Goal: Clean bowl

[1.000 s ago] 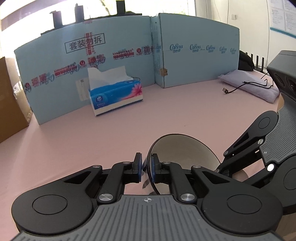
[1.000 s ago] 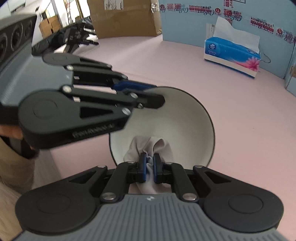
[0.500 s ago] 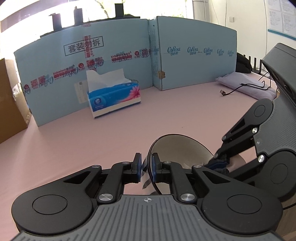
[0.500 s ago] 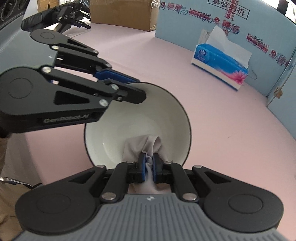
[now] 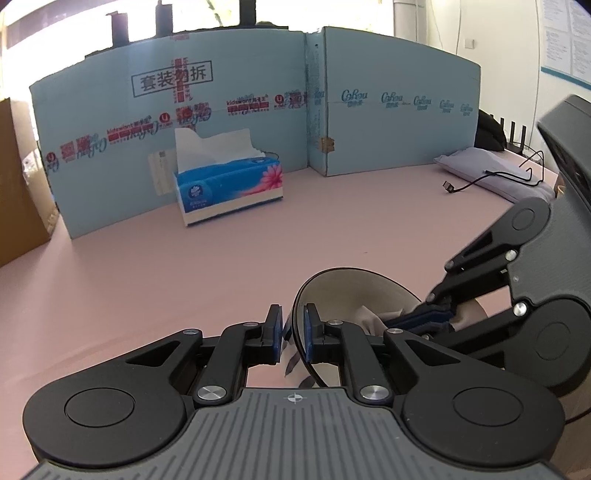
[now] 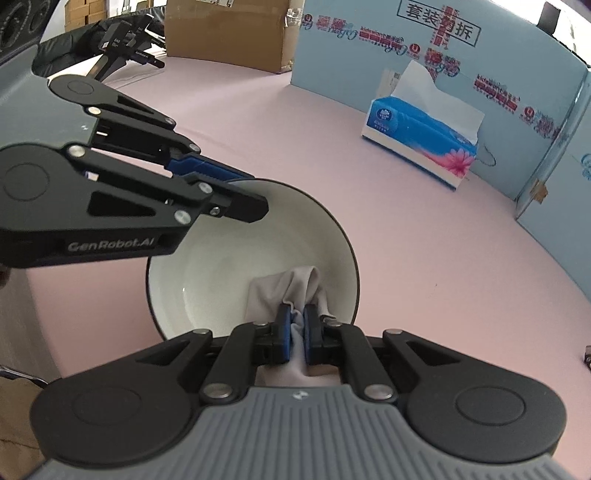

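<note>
Landmark for all positions: the bowl [image 6: 255,258], white inside with a dark rim, tilted on edge over the pink table [image 6: 424,258].

Left gripper [image 5: 292,334]: clenched on the bowl's rim, one blue pad outside the wall and one inside. In the right wrist view the same gripper [image 6: 240,199] comes in from the upper left and grips the far-left part of the rim; its lettering reads "GenRobot.AI".

Right gripper [image 6: 296,334]: grasping a bunched pale grey cloth [image 6: 284,291], fabric pinched between the blue pads. The cloth lies inside the bowl against the lower right of the inner wall, close under the rim. In the left wrist view the right gripper [image 5: 424,314] reaches into the bowl from the right; the cloth [image 5: 369,317] shows only as a pale fold there, partly hidden, so contact with the wall is probable but not certain.

Beyond the bowl, well apart: a blue tissue box [image 6: 421,133] with a sheet standing up, set just in front of a light blue cardboard screen [image 5: 236,122]. A brown cardboard box [image 6: 229,33] sits farther back to the left of the bowl. To the bowl's far right, a folded lilac cloth [image 5: 491,173] with a black cable [image 5: 491,175] across it.
</note>
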Action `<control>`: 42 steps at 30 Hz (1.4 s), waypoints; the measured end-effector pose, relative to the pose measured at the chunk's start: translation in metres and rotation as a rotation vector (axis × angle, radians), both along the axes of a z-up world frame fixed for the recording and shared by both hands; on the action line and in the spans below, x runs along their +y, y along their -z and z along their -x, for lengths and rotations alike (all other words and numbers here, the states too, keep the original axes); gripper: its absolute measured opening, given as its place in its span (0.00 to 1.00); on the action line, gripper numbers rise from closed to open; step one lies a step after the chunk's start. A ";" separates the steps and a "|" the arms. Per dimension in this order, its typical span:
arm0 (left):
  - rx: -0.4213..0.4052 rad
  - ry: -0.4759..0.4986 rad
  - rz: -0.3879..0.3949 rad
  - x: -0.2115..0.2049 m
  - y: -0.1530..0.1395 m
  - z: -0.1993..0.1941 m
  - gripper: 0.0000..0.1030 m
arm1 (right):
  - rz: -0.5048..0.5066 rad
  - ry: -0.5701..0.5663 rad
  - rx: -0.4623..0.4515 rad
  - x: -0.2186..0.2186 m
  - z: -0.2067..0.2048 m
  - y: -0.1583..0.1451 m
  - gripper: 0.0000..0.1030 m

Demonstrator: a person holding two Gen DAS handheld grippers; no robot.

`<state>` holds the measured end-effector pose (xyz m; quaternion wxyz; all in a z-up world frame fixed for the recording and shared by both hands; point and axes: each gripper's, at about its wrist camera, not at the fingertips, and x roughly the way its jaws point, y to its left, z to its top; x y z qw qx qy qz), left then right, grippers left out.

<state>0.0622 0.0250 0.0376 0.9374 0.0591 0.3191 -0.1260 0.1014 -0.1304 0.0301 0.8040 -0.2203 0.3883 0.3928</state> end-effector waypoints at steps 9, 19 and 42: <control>0.022 -0.080 0.069 0.007 0.002 0.011 0.20 | -0.042 0.031 0.010 0.000 0.007 0.001 0.08; 0.083 -0.153 0.164 0.011 0.008 0.015 0.32 | -0.073 0.060 0.019 -0.001 0.012 0.001 0.10; 0.016 -0.072 -0.049 0.001 -0.003 0.011 0.15 | -0.183 -0.013 0.162 -0.001 0.022 -0.008 0.10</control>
